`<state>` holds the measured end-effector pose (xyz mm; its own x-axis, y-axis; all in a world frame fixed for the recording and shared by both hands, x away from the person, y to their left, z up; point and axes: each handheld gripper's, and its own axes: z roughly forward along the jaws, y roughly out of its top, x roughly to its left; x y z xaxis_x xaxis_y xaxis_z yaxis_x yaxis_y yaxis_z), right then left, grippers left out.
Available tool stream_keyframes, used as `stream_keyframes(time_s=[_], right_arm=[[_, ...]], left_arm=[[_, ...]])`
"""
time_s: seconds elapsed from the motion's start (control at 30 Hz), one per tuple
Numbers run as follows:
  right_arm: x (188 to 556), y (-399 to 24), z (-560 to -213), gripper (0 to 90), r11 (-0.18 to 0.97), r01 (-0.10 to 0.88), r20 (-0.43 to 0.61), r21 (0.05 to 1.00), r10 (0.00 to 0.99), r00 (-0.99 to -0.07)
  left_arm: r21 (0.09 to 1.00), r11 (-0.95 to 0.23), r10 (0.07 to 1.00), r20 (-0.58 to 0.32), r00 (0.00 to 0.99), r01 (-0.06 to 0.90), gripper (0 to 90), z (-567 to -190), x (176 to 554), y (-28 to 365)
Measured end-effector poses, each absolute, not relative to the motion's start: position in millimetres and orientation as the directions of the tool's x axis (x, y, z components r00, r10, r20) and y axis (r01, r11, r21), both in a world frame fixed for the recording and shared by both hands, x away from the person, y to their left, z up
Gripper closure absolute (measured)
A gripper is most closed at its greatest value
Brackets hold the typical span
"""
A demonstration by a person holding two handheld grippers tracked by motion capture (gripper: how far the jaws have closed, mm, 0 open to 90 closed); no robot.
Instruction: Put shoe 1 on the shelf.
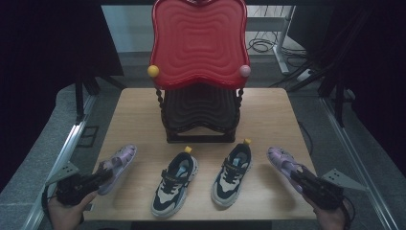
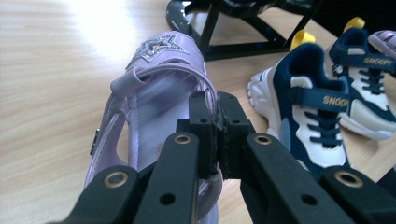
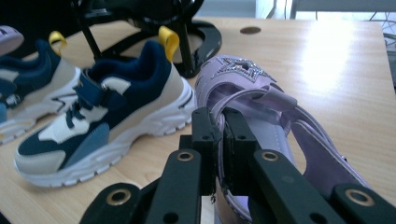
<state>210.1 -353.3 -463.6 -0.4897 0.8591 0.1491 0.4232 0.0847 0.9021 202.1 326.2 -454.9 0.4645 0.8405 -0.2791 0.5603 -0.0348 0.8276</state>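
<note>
Left tongs [image 2: 216, 135] clamped on left purple sandal's [image 2: 154, 93] side wall, right tongs [image 3: 218, 140] clamped on right purple sandal [image 3: 275, 126]. Both hands low at table's [image 1: 139, 115] near corners, sneakers [image 1: 174, 179] between, bare wood outboard.

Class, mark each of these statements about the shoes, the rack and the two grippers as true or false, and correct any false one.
1. Each gripper is closed on a purple sandal. True: the left gripper pinches the left purple sandal, and the right gripper pinches the right purple sandal.
2. The two navy sneakers lie outside the sandals. False: the left sneaker and right sneaker lie between them.
3. The red tray tops the rack. True.
4. The sneakers have red heel tabs. False: yellow.
5. A sneaker sits on the rack. False: both are on the table.
</note>
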Motion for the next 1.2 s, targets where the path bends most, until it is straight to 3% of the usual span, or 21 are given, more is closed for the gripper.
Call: stream_keyframes(time_s=[1.2], right_arm=[[232.8,-321.1,-439.5,84.3,0.037,0.332,0.162,0.943,0.819,-0.551]], left_arm=[[0.879,0.026,0.802,-0.303,0.515,0.476,85.9,-432.0,228.4,301.6]])
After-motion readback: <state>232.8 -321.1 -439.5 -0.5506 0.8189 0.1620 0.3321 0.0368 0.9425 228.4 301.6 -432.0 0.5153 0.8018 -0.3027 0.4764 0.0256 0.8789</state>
